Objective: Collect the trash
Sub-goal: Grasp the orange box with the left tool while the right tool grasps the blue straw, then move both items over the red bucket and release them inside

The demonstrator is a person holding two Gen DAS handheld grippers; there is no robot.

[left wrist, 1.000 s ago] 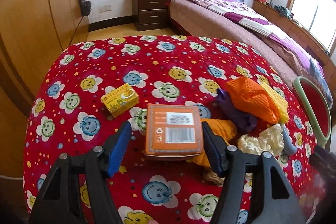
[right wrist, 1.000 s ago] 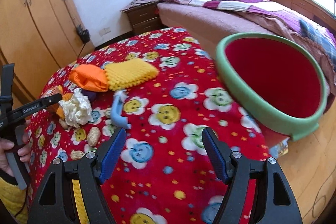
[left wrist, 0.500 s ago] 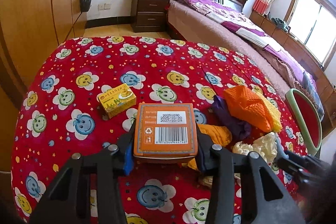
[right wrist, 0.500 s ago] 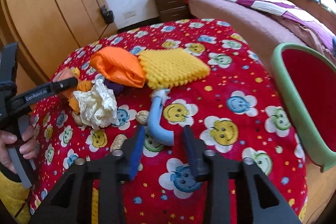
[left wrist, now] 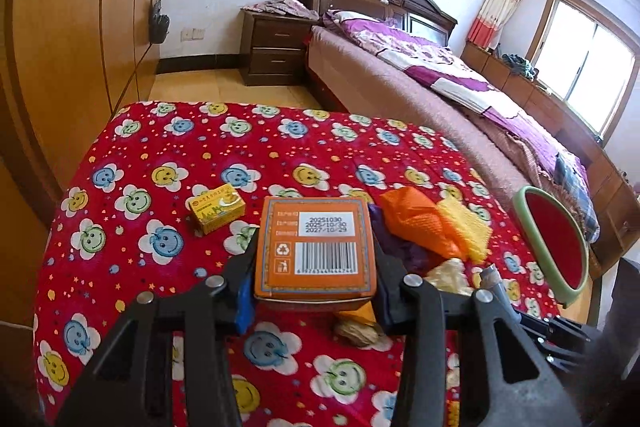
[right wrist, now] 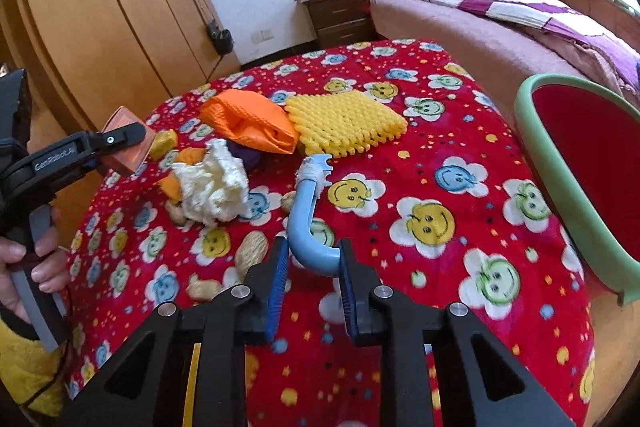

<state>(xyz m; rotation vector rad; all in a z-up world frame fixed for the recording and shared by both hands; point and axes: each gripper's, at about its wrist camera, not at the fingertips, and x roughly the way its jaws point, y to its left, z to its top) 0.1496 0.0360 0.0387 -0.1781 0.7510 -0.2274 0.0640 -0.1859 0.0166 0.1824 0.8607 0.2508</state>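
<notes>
My left gripper (left wrist: pixel 316 287) is shut on an orange box (left wrist: pixel 316 247) with a barcode and holds it above the red smiley cloth; it also shows in the right wrist view (right wrist: pixel 128 147). My right gripper (right wrist: pixel 314 267) is shut on the curved end of a blue plastic razor-like tool (right wrist: pixel 306 215), lifted slightly off the cloth. A crumpled white tissue (right wrist: pixel 214 187), orange mesh cloth (right wrist: pixel 248 127), yellow knit pad (right wrist: pixel 344 123) and several peanut shells (right wrist: pixel 250 253) lie on the table. The red bin with green rim (right wrist: pixel 576 163) stands at the right.
A small yellow box (left wrist: pixel 216 207) lies left of the orange box. A purple cloth (left wrist: pixel 404 247) sits under the orange mesh. A bed (left wrist: pixel 440 83), nightstand (left wrist: pixel 276 51) and wooden wardrobe (right wrist: pixel 100 27) surround the table.
My left gripper shut on the orange box and lifted it. My right gripper moved left to the blue tool and shut on its curved end.
</notes>
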